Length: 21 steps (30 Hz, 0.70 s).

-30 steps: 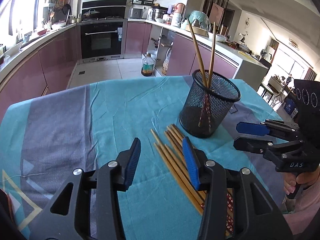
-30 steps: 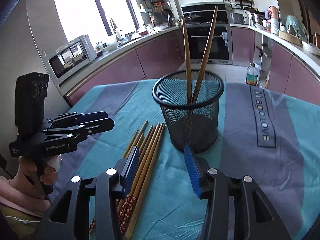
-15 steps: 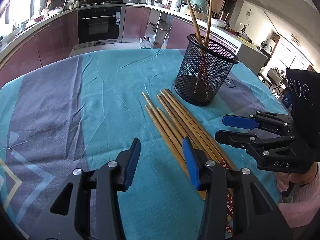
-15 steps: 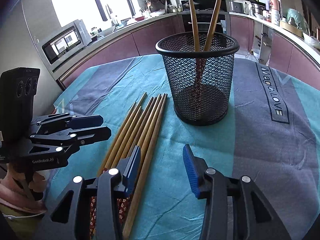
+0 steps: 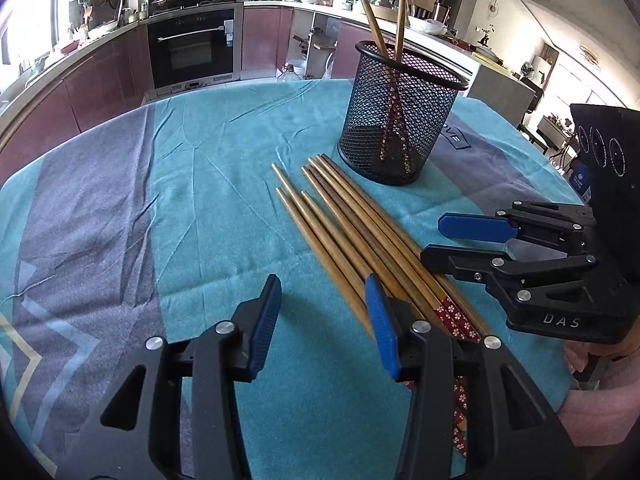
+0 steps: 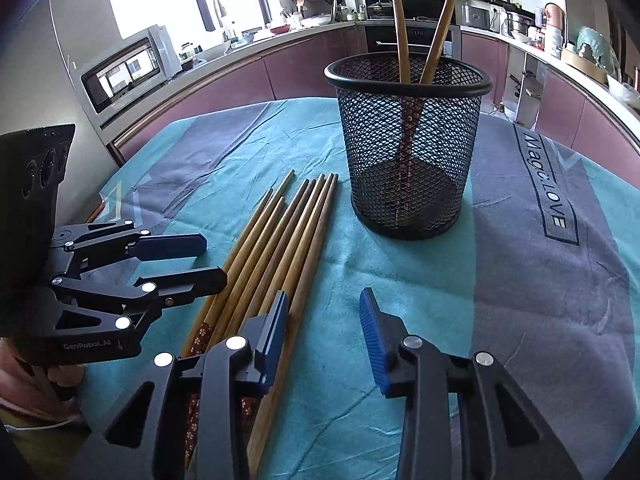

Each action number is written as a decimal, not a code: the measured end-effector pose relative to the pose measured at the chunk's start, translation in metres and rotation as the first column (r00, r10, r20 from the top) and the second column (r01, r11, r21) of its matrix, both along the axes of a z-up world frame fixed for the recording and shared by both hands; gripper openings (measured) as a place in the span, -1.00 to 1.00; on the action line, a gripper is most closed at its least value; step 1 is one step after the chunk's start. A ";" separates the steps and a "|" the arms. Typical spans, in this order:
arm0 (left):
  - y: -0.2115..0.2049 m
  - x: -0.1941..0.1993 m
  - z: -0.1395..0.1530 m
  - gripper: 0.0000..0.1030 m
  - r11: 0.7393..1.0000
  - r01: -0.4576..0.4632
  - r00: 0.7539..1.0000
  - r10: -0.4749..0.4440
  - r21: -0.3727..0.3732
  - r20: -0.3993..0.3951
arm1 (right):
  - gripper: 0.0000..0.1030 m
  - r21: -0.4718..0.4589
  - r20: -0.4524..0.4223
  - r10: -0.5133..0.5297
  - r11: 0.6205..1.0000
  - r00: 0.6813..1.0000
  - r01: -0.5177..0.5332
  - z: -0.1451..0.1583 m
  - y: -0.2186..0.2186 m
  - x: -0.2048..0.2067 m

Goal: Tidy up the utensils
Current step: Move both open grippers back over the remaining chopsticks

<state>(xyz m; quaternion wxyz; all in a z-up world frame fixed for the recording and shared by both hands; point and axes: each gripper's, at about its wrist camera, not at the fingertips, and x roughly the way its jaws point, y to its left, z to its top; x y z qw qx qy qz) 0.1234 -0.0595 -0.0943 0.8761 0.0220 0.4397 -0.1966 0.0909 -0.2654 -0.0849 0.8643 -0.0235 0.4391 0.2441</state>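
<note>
Several wooden chopsticks [image 5: 352, 224] lie side by side on the teal cloth, their patterned red ends toward me; they also show in the right wrist view [image 6: 280, 240]. A black mesh holder [image 5: 400, 120] stands behind them with two chopsticks [image 5: 384, 24] upright in it; it also shows in the right wrist view [image 6: 408, 148]. My left gripper [image 5: 324, 300] is open and empty, low over the near ends of the chopsticks. My right gripper [image 6: 324, 320] is open and empty, its left finger over the chopsticks. Each gripper shows in the other's view [image 5: 448, 240] [image 6: 208, 260].
The table carries a teal and grey cloth [image 5: 180, 200] with lettering at the right [image 6: 552, 184]. Kitchen counters, an oven [image 5: 192, 48] and a microwave [image 6: 128, 68] stand behind the table.
Both grippers have dropped lower and pulled back toward the near, patterned ends of the chopsticks. Both stay open and empty. The chopsticks and holder have not moved.
</note>
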 end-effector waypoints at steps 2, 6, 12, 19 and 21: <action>-0.001 0.000 -0.001 -0.16 1.000 0.001 1.000 -0.001 0.004 0.001 | -0.31 -0.005 0.003 0.001 1.000 1.000 -0.001 0.000 0.001 0.000; -0.001 0.000 -0.002 -0.17 1.000 0.002 1.000 -0.002 0.010 -0.002 | -0.31 -0.013 0.008 0.000 1.000 1.000 0.000 -0.001 0.004 0.000; 0.001 -0.002 -0.003 -0.17 1.000 0.007 1.000 -0.007 0.030 -0.001 | -0.31 -0.026 0.011 0.002 1.000 1.000 -0.002 0.000 0.006 0.000; 0.001 -0.005 -0.005 -0.21 0.998 0.021 1.000 -0.021 0.057 0.003 | -0.31 -0.041 0.012 0.000 0.999 1.000 0.001 0.000 0.009 -0.001; 0.002 -0.004 -0.005 -0.30 0.998 0.017 1.000 -0.017 0.054 0.002 | -0.31 -0.051 0.015 0.000 0.999 1.000 0.001 0.000 0.011 -0.001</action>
